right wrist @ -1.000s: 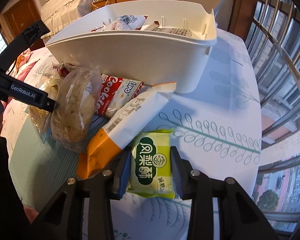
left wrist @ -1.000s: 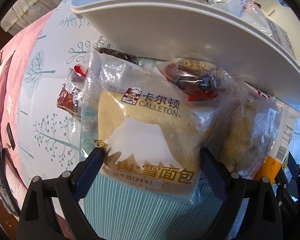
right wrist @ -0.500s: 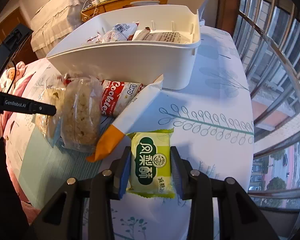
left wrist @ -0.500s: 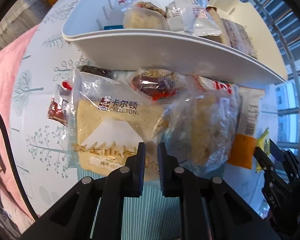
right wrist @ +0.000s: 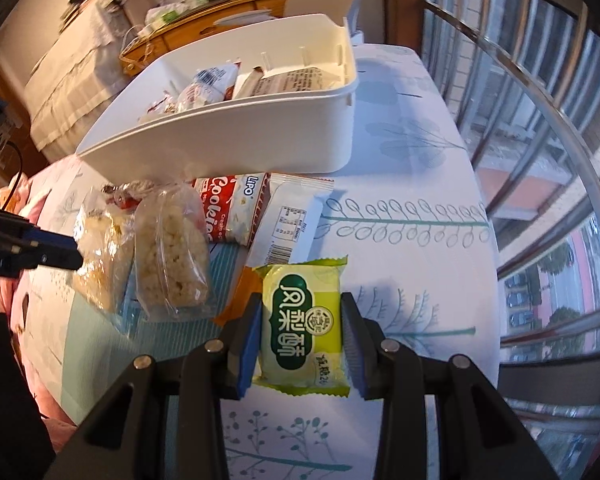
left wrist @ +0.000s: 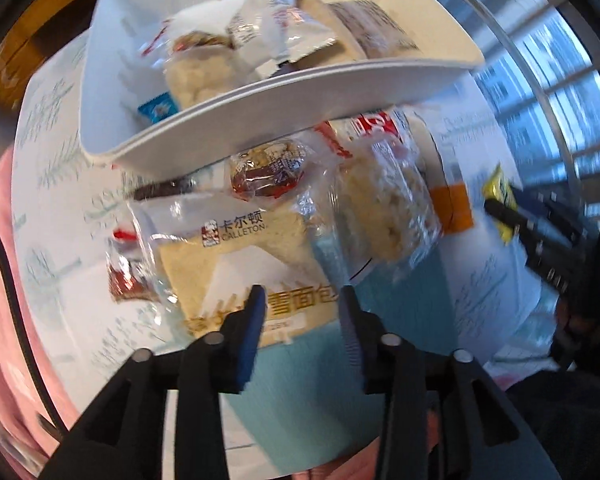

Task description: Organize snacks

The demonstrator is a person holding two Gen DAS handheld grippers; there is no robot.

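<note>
My right gripper (right wrist: 302,316) is shut on a green-and-yellow pastry packet (right wrist: 302,330) and holds it above the table. My left gripper (left wrist: 302,300) is open, its fingers just over the near edge of the Calleton bread bag (left wrist: 240,264), which lies on the table. A white bin (right wrist: 240,136) holds several snack packets; it also shows in the left wrist view (left wrist: 260,92). A puffed rice cake bag (right wrist: 172,256), a red Lipo cookie pack (right wrist: 228,208) and an orange-and-white packet (right wrist: 284,224) lie in front of the bin.
A small red-brown snack (left wrist: 266,176) rests by the bread bag, and a red packet (left wrist: 124,280) lies to its left. The table carries a white leaf-print cloth (right wrist: 400,240). A window railing (right wrist: 540,160) runs along the right. A wooden cabinet (right wrist: 204,28) stands behind the bin.
My left gripper closed half a second ago and has opened again, rising and tilting over the bread bag. My right gripper has lifted the green packet and pulled back slightly.
</note>
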